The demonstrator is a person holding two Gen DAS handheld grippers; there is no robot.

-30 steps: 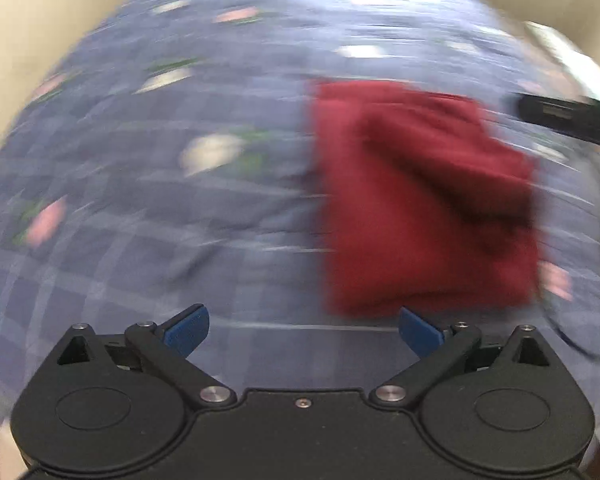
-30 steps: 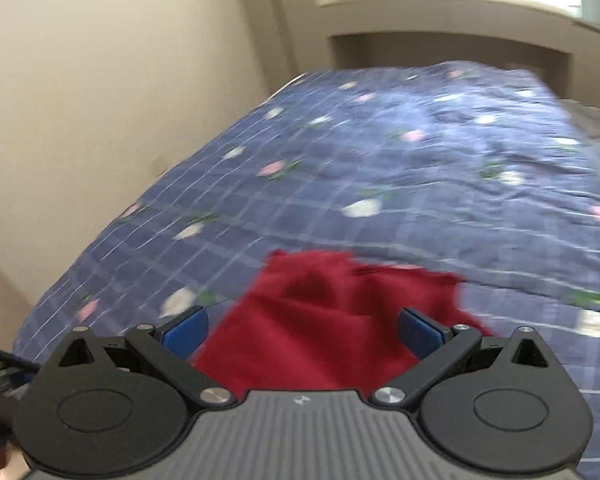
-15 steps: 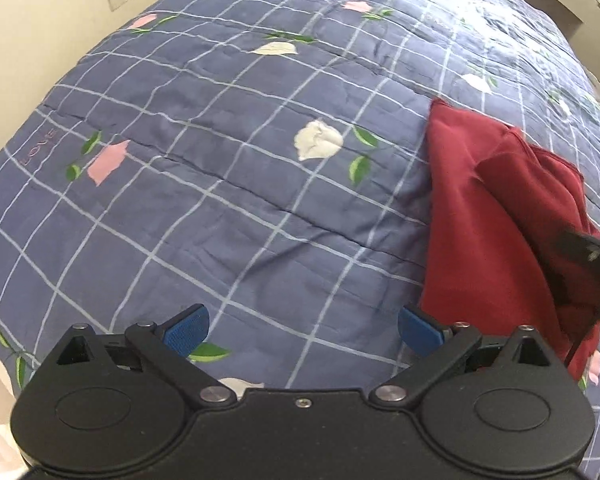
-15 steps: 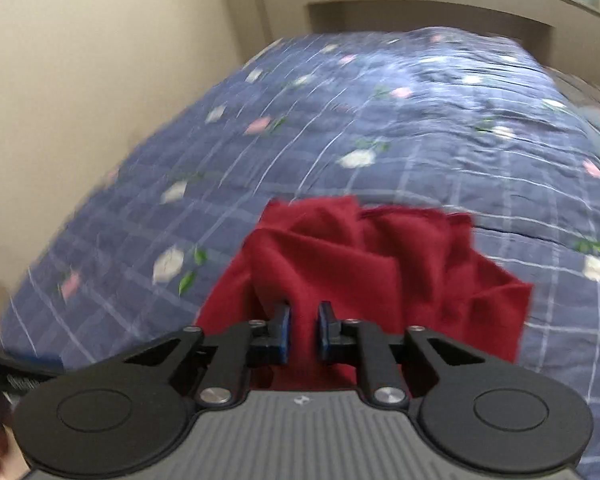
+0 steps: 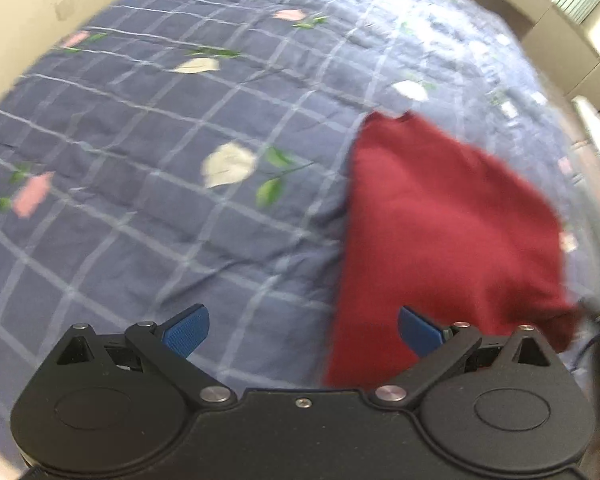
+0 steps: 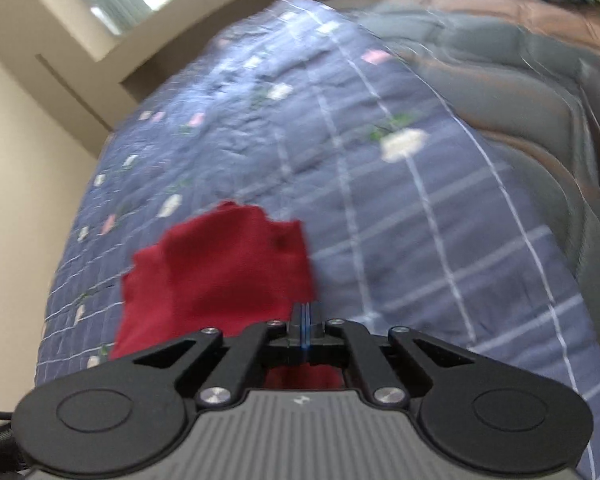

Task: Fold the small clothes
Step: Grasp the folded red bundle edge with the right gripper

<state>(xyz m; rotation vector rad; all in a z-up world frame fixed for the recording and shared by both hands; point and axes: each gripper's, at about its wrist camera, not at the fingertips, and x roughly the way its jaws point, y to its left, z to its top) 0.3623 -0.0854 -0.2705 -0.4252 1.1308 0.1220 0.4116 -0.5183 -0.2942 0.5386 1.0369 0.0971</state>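
Right claw (image 6: 305, 330): blue pads pressed together, apparently pinching an edge of the red garment (image 6: 220, 272); cloth shows directly under and behind the tips. Half a second back it was already closing on the crumpled top of the cloth; a second back it stood wide. Judgement: grasp made, and the cloth is being drawn over.

Left claw (image 5: 302, 330): wide, holding nothing, hovering over the bed (image 5: 140, 200), with the red garment (image 5: 440, 232) beside its right finger. Unchanged in opening across all three moments.

Garment: lies on the blue checked, flowered quilt, toward the right-hand side as the left wrist view shows it. Surface now reads flatter than half a second ago, when a raised fold sat on it. Both views are motion-blurred, so edges are uncertain.

Containers: none visible.

Folding is underway, not finished.
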